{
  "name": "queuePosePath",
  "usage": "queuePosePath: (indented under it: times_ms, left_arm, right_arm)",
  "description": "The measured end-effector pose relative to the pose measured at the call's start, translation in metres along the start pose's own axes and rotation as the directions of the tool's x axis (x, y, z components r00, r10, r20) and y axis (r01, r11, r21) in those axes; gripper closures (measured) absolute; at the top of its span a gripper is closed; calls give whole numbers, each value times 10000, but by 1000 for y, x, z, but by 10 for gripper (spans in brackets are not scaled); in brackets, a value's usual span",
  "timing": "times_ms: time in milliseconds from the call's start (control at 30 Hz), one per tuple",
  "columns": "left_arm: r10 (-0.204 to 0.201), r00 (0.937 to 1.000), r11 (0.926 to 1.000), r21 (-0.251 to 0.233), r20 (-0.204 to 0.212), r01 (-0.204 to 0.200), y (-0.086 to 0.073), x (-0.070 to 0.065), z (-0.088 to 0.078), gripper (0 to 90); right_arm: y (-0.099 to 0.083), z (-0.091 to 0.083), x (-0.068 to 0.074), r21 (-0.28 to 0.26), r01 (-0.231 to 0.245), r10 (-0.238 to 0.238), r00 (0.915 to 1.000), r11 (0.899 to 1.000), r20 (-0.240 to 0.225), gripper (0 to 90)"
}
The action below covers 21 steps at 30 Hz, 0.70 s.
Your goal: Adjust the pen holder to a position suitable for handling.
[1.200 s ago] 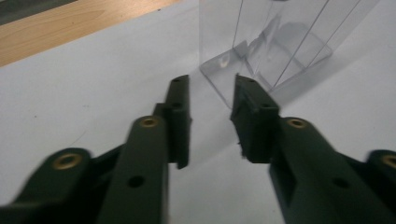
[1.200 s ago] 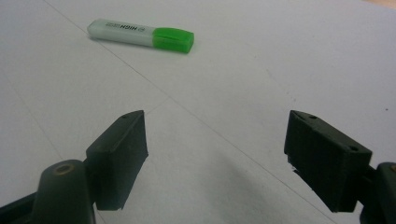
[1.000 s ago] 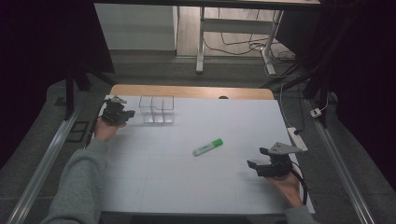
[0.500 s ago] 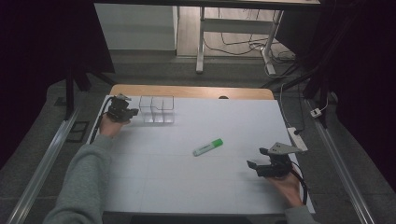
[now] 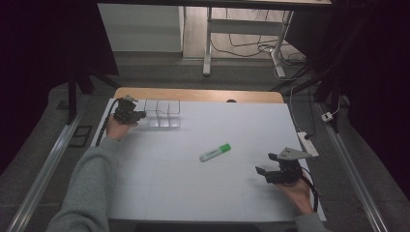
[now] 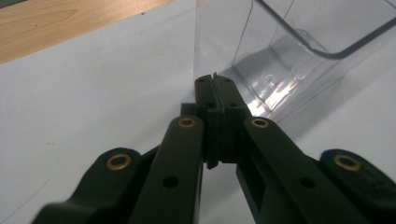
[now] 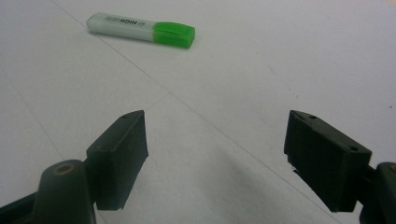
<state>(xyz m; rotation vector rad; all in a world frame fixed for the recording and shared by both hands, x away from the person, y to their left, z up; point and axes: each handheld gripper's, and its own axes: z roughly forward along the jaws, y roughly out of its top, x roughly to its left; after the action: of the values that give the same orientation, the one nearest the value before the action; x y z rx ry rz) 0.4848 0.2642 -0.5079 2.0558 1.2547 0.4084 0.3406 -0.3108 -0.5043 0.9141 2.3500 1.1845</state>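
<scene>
I am holding the right tool (image 5: 263,172) low near the right front corner of the white surface (image 5: 232,203), with its jaws wide apart and nothing between them. I think I am keeping it open like this so it is ready to grab. The green and white marker (image 5: 215,152) is lying flat near the middle of the surface, well apart from this tool, ahead of it and toward the left. In the right gripper view the marker (image 7: 141,29) is sitting far up past the open jaws, a little to the left, so the tool is not lined up on it yet.

Farther away, near the back left corner, I am holding the left tool (image 5: 140,115) with its jaws pressed together and empty. Its tip is sitting just beside the clear plastic box (image 5: 163,114). In the left gripper view the closed tip is right at the near corner of the box (image 6: 280,51); I cannot tell if it is touching. I think it is there to steady or nudge the box.
</scene>
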Motion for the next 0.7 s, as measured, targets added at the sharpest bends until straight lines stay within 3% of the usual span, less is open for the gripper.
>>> queuePosePath:
  times_ms: [500, 700]
  left_arm:
    - [39, 10000, 9999, 127, 51, -40, 0, -1, 4, 891]
    - [281, 9995, 9995, 166, 120, -283, 3, -8, 7, 890]
  right_arm:
    - [0, 1, 0, 85, 85, -86, 10000, 9999, 33, 206]
    - [1, 1, 1, 133, 152, -154, 9998, 9998, 150, 207]
